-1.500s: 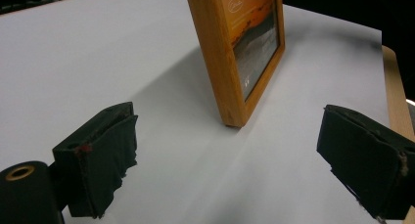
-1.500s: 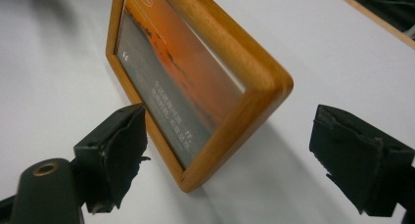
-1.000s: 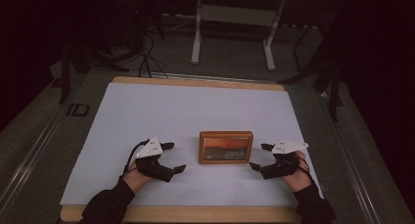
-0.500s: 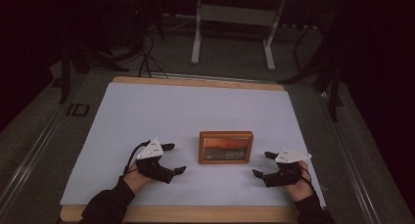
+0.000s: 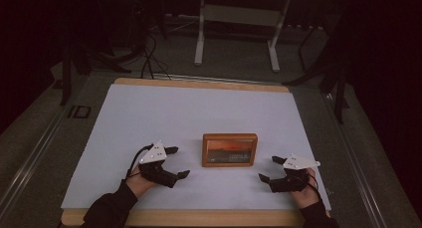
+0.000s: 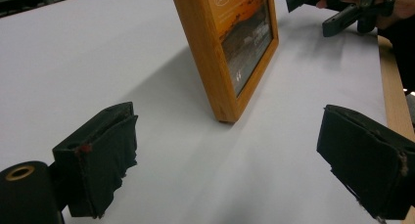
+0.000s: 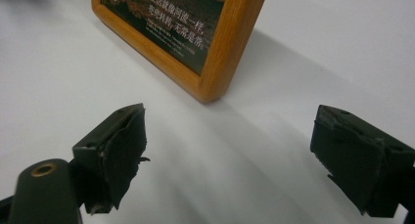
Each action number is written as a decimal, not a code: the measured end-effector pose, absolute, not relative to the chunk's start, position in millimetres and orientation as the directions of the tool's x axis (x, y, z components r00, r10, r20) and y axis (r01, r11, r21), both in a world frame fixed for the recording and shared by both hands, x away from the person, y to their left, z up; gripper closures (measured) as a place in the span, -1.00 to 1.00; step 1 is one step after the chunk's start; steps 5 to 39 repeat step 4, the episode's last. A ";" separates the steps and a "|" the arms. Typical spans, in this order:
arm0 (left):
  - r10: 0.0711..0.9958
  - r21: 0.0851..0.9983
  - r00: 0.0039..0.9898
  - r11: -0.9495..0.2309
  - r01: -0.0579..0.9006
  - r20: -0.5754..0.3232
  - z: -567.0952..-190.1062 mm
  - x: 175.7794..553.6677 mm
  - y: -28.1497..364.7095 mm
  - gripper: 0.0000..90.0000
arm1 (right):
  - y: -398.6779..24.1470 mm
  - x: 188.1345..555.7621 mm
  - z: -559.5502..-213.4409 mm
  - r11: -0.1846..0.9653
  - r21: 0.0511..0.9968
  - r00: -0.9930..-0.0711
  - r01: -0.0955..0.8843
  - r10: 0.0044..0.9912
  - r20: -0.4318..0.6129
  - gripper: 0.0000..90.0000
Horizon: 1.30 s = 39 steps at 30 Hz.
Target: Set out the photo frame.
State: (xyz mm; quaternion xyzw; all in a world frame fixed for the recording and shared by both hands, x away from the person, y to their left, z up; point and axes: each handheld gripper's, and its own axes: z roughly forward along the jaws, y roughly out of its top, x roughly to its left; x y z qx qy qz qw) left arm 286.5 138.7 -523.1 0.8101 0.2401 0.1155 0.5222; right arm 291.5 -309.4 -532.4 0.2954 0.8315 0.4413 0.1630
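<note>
Wooden frame [image 5: 229,150] stands upright on the white sheet [image 5: 149,113], between the two grippers and touching neither. The left gripper [image 5: 180,163] rests just to its left, jaws spread wide and empty. The right gripper [image 5: 268,169] sits near its right corner, a little nearer the table edge, jaws likewise spread.

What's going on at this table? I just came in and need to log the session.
A person holds a two-jaw gripper in each hand, one on either side of a wooden picture frame that stands upright on the white table sheet. The left gripper and right gripper both have their jaws open and empty, pointed toward the frame, with a gap of bare sheet between each and it.
</note>
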 end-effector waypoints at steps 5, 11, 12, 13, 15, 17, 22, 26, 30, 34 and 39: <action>0.507 0.900 0.860 -0.344 0.267 -0.061 -523.4 286.5 138.2 -0.82 | -307.8 291.4 -532.7 0.446 0.831 -0.780 0.333 0.625 -0.023 -0.71; 0.507 0.900 0.860 -0.344 0.267 -0.061 -523.4 286.5 138.2 -0.82 | -307.8 291.4 -532.7 0.446 0.831 -0.780 0.333 0.625 -0.023 -0.71; 0.507 0.900 0.860 -0.344 0.267 -0.061 -523.4 286.5 138.2 -0.82 | -307.8 291.4 -532.7 0.446 0.831 -0.780 0.333 0.625 -0.023 -0.71; 0.507 0.900 0.860 -0.344 0.267 -0.061 -523.4 286.5 138.2 -0.82 | -307.8 291.4 -532.7 0.446 0.831 -0.780 0.333 0.625 -0.023 -0.71; 0.507 0.900 0.860 -0.344 0.267 -0.061 -523.4 286.5 138.2 -0.82 | -307.8 291.4 -532.7 0.446 0.831 -0.780 0.333 0.625 -0.023 -0.71; 0.507 0.900 0.860 -0.344 0.267 -0.061 -523.4 286.5 138.2 -0.82 | -307.8 291.4 -532.7 0.446 0.831 -0.780 0.333 0.625 -0.023 -0.71; 0.507 0.900 0.860 -0.344 0.267 -0.061 -523.4 286.5 138.2 -0.82 | -307.8 291.4 -532.7 0.446 0.831 -0.780 0.333 0.625 -0.023 -0.71; 0.507 0.900 0.860 -0.344 0.267 -0.061 -523.4 286.5 138.2 -0.82 | -307.8 291.4 -532.7 0.446 0.831 -0.780 0.333 0.625 -0.023 -0.71; 0.507 0.900 0.860 -0.344 0.267 -0.061 -523.4 286.5 138.2 -0.82 | -307.8 291.4 -532.7 0.446 0.831 -0.780 0.333 0.625 -0.023 -0.71; 0.507 0.900 0.860 -0.344 0.267 -0.061 -523.4 286.5 138.2 -0.82 | -307.8 291.4 -532.7 0.446 0.831 -0.780 0.333 0.625 -0.023 -0.71; 0.507 0.900 0.860 -0.344 0.267 -0.061 -523.4 286.5 138.2 -0.82 | -307.8 291.4 -532.7 0.446 0.831 -0.780 0.333 0.625 -0.023 -0.71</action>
